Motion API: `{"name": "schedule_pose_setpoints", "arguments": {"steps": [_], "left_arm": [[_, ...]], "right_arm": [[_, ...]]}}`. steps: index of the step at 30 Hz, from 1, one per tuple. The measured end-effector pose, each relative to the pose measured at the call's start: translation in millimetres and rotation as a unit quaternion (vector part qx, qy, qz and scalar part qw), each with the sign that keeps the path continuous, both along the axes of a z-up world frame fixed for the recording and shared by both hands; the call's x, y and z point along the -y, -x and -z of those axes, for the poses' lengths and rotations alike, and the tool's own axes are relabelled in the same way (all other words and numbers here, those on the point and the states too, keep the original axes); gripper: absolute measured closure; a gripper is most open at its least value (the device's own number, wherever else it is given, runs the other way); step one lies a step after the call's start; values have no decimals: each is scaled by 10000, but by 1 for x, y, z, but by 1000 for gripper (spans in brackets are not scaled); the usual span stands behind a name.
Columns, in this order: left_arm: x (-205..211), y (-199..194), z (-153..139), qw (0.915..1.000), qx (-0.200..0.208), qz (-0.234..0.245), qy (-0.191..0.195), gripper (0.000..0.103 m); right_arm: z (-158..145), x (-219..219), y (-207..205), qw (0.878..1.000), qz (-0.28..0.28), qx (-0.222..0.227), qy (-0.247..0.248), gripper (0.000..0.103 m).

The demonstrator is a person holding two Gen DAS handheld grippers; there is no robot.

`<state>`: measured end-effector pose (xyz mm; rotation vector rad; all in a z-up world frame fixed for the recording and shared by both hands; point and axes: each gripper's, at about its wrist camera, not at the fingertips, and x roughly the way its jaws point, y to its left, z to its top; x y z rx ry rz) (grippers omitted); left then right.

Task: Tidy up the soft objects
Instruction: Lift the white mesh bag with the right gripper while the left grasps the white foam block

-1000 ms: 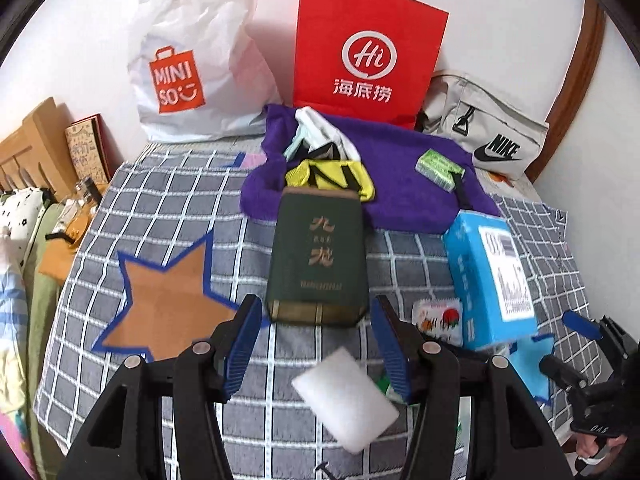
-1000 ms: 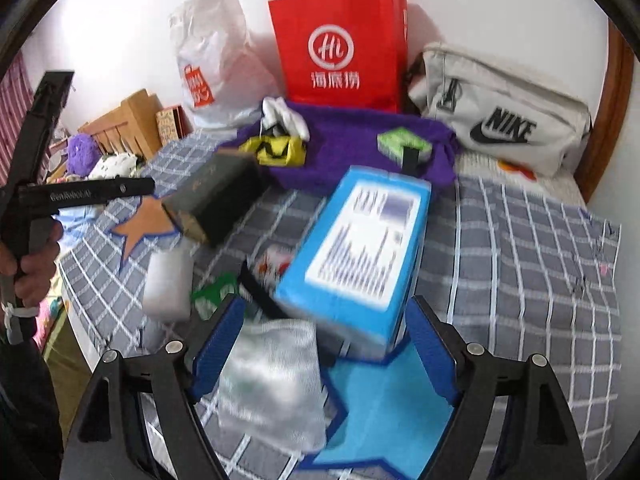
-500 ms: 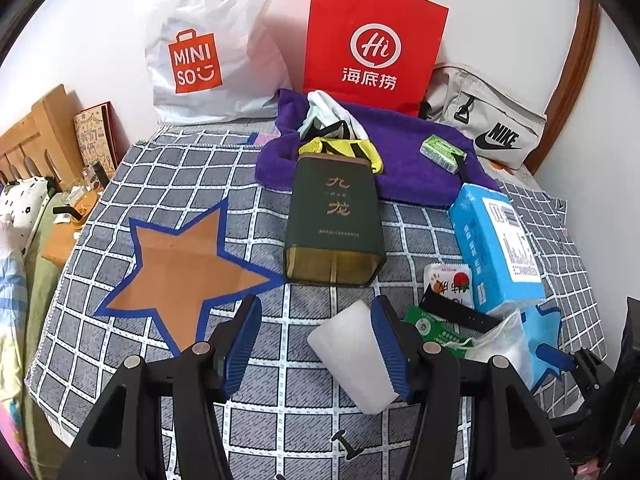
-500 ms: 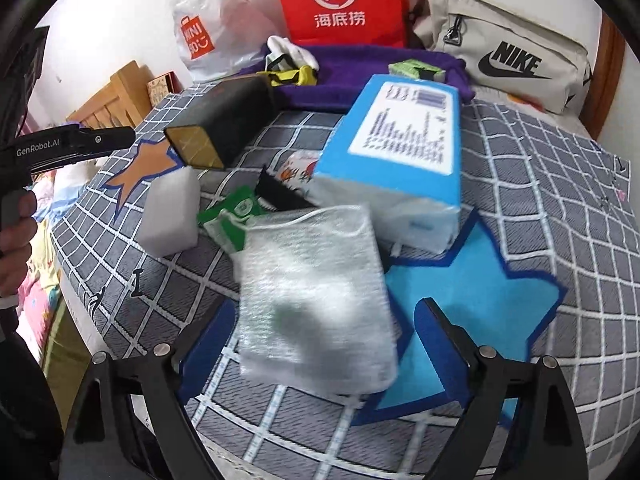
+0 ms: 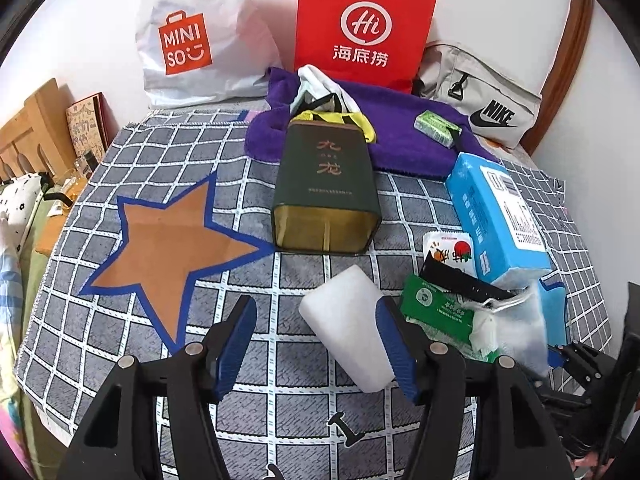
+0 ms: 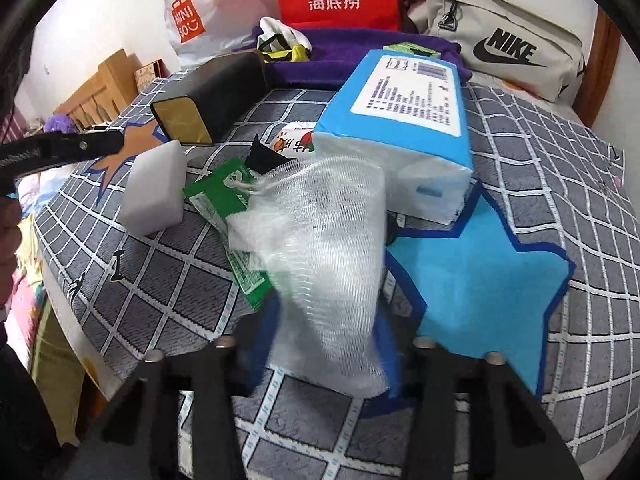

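White mesh pouch (image 6: pixel 320 248), lying partly over the green packet (image 6: pixel 224 216) beside the blue star (image 6: pixel 480 280), is pinched by right tongs (image 6: pixel 324 320), jaws just closed. Left tongs (image 5: pixel 316 344) gape around the foam block (image 5: pixel 348 320). Risk: loose netting may slip out or snag and drag the packet.

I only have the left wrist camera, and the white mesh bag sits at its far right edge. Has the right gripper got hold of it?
Observer: Yes. The right gripper has the mesh bag pinched at its near end; its fingers have just been closing on it.
Operator: What is the bag lying on?
Observer: Its far end drapes over the green packet.
Operator: Is the blue star free?
Observer: Mostly. The blue star lies just right of the bag, with the tissue pack overlapping its far tip.
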<state>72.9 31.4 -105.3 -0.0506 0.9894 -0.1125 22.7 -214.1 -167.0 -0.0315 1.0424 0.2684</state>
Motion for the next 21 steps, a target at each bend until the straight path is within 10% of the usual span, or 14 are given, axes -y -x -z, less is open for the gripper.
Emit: {"name": "schedule_pose_setpoints", "arguments": {"steps": [9,21], "left_arm": [[1,-1,11,9998,-148,-73,78,43],[24,-16,33,9981,-494,-86,359,30]], "right_arm": [[-23,21,12,9987,-38,335,-369,92],[-27,58,8,9973,289,475,-488,93]]}}
